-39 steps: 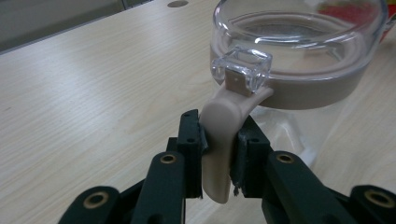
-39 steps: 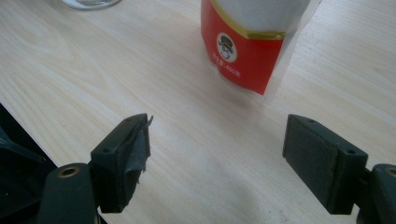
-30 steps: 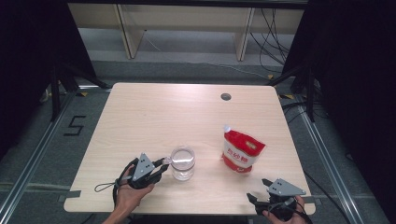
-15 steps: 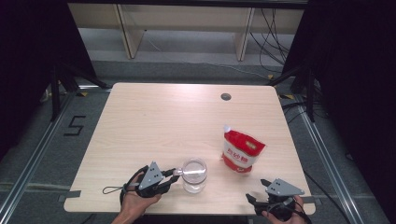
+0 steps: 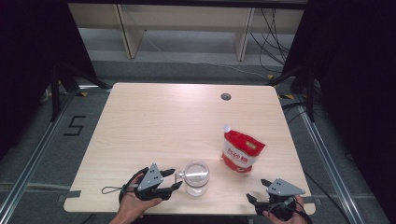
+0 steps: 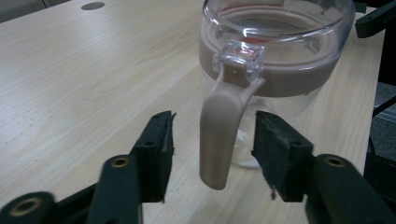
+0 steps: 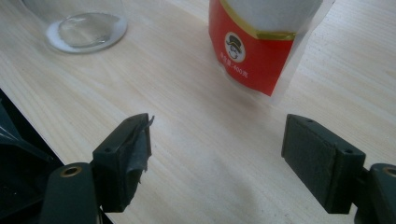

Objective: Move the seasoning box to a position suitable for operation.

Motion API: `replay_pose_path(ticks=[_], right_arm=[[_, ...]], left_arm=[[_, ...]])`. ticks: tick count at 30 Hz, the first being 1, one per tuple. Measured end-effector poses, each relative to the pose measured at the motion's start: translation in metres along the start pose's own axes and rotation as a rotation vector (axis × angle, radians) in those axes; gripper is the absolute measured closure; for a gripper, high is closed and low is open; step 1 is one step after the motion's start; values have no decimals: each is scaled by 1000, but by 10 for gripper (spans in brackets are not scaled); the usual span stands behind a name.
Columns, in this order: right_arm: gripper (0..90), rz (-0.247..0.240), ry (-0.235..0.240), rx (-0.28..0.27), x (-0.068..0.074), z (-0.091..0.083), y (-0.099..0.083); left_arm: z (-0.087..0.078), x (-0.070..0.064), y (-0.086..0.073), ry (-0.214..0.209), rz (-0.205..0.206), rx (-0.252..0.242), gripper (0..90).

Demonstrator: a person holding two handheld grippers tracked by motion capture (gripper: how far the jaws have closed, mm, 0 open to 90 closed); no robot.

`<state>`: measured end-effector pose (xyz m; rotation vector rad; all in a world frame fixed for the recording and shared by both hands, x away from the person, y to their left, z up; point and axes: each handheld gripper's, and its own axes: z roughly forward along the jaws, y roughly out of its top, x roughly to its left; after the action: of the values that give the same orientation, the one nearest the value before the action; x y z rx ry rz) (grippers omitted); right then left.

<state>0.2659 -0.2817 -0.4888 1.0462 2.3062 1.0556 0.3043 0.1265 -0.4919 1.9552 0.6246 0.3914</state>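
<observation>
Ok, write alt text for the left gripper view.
The left gripper has its two black jaws open on either side of the beige handle of a clear glass jug, not touching it. The jug stands on a light wooden table.

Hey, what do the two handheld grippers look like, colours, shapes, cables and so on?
Both are black. The left tongs and right tongs each carry a grey three-cornered plate on top. Each has two black jaws with flat, rough dark pads and brass-coloured rivets. A thin black cable loops from the left one. No sleeves are visible.
</observation>
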Motion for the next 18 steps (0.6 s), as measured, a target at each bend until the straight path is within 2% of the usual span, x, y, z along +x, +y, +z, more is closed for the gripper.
replay_pose_path(ticks=[1, 2, 5, 7, 8, 12, 16, 17, 18], right_arm=[[248, -10, -4, -1, 0, 0, 0], [248, -8, 0, -1, 0, 0, 0], [249, -9, 7, -2, 0, 0, 0], [249, 2, 14, 3, 0, 0, 0], [248, 5, 16, 3, 0, 0, 0], [248, 10, 11, 2, 0, -1, -1], [248, 6, 17, 4, 0, -1, -1], [248, 6, 17, 5, 1, -1, -1], [248, 7, 29, -2, 1, 0, -1]], left_arm=[[-1, 0, 1, -6, -26, -8, 423], [-3, 0, 3, -7, -28, -3, 398], [-7, -2, 8, -48, -45, -4, 359], [-11, -4, 12, -54, -49, 6, 337], [-13, -7, 15, -64, -82, -9, 326], [-18, -8, 21, -67, -62, -12, 312], [-23, -7, 25, -56, -68, -16, 308], [-24, -5, 26, -61, -59, -25, 307], [-25, -6, 26, -51, -83, -29, 305]])
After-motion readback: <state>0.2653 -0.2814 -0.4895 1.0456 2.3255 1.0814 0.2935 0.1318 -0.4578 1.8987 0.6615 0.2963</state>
